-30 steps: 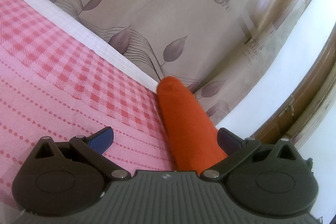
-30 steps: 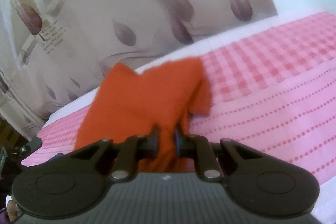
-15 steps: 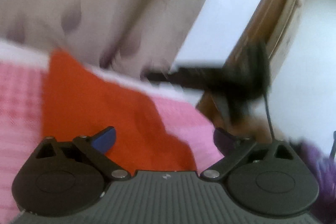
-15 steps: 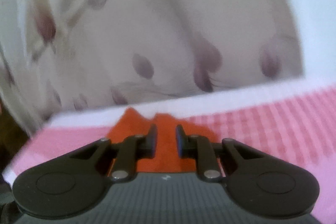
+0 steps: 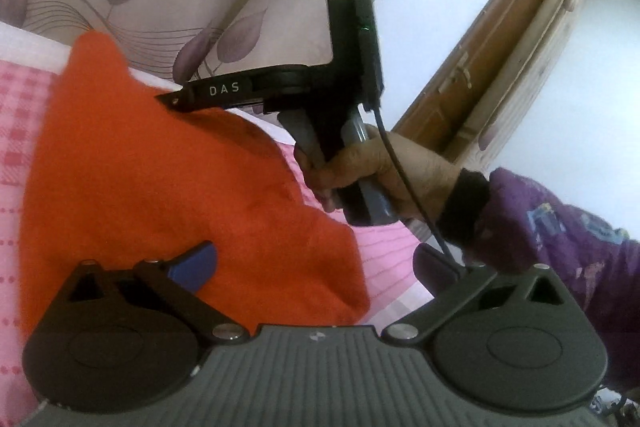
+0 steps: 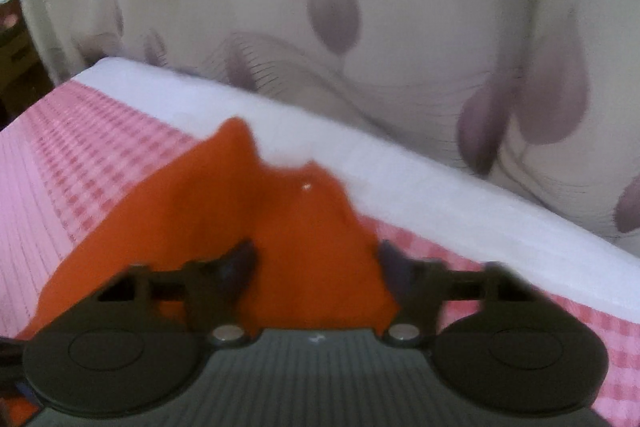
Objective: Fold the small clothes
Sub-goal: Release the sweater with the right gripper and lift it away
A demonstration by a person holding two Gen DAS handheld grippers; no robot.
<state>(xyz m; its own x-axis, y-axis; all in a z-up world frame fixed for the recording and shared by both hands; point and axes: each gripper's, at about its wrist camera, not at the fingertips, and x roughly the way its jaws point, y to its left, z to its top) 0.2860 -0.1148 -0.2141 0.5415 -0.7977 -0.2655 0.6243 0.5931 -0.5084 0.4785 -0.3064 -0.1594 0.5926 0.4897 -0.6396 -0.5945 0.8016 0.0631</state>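
An orange garment (image 5: pixel 160 179) lies on the pink checked sheet (image 5: pixel 20 115), near the bed's far edge. My left gripper (image 5: pixel 316 267) is open and empty, low over the garment's near edge. My right gripper (image 6: pixel 316 259) is open just above the garment (image 6: pixel 280 227), holding nothing. It also shows in the left wrist view (image 5: pixel 176 99), its tip at the garment's far side, held by a hand in a purple sleeve (image 5: pixel 560 235).
A leaf-patterned curtain (image 6: pixel 360 27) hangs behind the bed. A white mattress border (image 6: pixel 440 195) runs along the far edge. A wooden door frame (image 5: pixel 500 47) and white wall stand to the right.
My right gripper was shut on the orange garment, lowered it to the sheet and opened. My left gripper swung right, so the garment and the right gripper now fill its view.
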